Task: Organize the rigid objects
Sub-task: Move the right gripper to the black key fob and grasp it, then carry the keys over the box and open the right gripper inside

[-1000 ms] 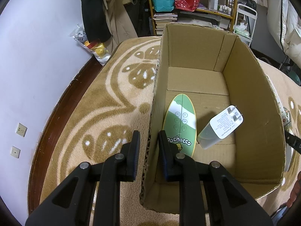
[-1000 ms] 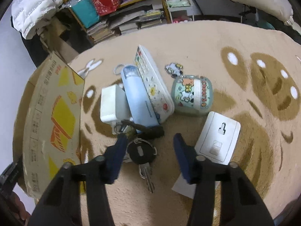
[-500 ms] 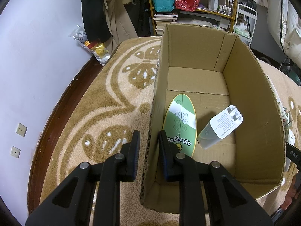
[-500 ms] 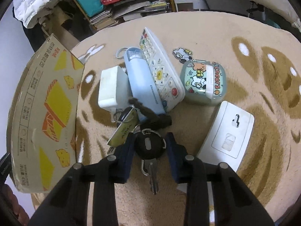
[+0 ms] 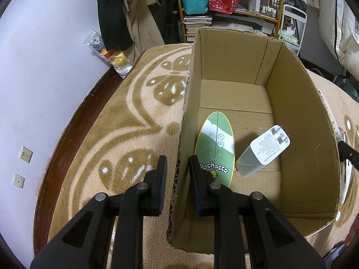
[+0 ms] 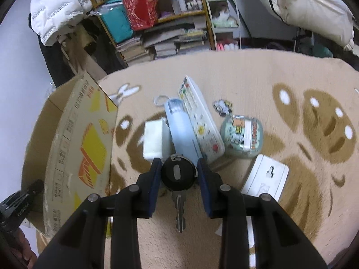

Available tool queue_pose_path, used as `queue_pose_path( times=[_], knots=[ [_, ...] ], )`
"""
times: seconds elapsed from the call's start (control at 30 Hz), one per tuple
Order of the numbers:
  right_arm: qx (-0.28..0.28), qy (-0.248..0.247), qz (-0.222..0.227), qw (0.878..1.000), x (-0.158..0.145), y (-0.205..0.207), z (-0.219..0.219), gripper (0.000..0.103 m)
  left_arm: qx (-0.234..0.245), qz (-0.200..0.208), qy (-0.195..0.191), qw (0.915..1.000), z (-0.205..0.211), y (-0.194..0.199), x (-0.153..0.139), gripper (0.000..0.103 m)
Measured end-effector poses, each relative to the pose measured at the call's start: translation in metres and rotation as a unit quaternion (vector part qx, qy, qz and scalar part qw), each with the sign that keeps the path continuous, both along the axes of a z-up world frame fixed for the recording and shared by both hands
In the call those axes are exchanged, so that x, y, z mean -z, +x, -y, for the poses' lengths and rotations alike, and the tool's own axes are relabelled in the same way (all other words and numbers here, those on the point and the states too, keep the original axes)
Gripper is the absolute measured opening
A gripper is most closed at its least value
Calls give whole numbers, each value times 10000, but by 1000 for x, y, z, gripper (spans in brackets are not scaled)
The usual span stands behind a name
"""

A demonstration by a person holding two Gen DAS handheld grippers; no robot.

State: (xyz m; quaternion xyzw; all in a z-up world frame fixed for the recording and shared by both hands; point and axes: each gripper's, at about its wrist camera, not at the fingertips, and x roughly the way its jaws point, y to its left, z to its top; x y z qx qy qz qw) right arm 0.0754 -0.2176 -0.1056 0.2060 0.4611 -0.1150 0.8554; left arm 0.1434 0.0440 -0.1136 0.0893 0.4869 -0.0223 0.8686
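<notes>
The right gripper [image 6: 178, 174] has its jaws pressed against both sides of the round black head of a key [image 6: 177, 174], whose metal blade points back toward the camera. The key seems lifted just clear of the rug [image 6: 280, 157], near the heap of things not yet sorted: a white charger block [image 6: 154, 141], a pale blue case [image 6: 181, 130], a white remote [image 6: 199, 114], a round green case [image 6: 242, 135] and a white wall plate [image 6: 267, 176]. The cardboard box [image 6: 74, 148] stands just left of that heap.

The left gripper [image 5: 178, 174] has its jaws narrow, one on each side of the box's left wall [image 5: 182, 157], apparently pinching it to steady the box. Inside on the box floor lie a green oval remote [image 5: 215, 145] and a white plug adapter [image 5: 262, 151].

The key should be light, stiff and hard, in no way fragile. Its smooth round head is the best hold, though it could pivot between the pads under the weight of the blade, and anything hanging from it, which I cannot tell from here, might swing. A firm squeeze across the middle of the head seems right for the carry to the box
</notes>
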Motion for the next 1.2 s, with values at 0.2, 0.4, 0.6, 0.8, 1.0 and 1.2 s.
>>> queue_pose_path(
  times=[0.2,0.4,0.6,0.8,1.0,1.2],
  knots=[
    [-209,-159,449,9986,-30,3,-13,34,1,3,11,10000,0,0,0,20],
    [-479,-283,1015,9933,-70,4,-33,34,-4,-3,-4,10000,0,0,0,20],
    [-745,-315,1457,9860,-101,5,-54,34,-6,2,5,10000,0,0,0,20],
    [-1141,-393,1869,9749,-119,4,-81,34,-6,0,0,10000,0,0,0,20],
    [-1591,-445,2010,9656,-125,6,-115,34,-12,-3,1,10000,0,-1,0,20],
    [-1832,-502,1993,9614,-122,5,-138,34,-26,-24,-75,10000,-4,-2,0,20]
  ],
)
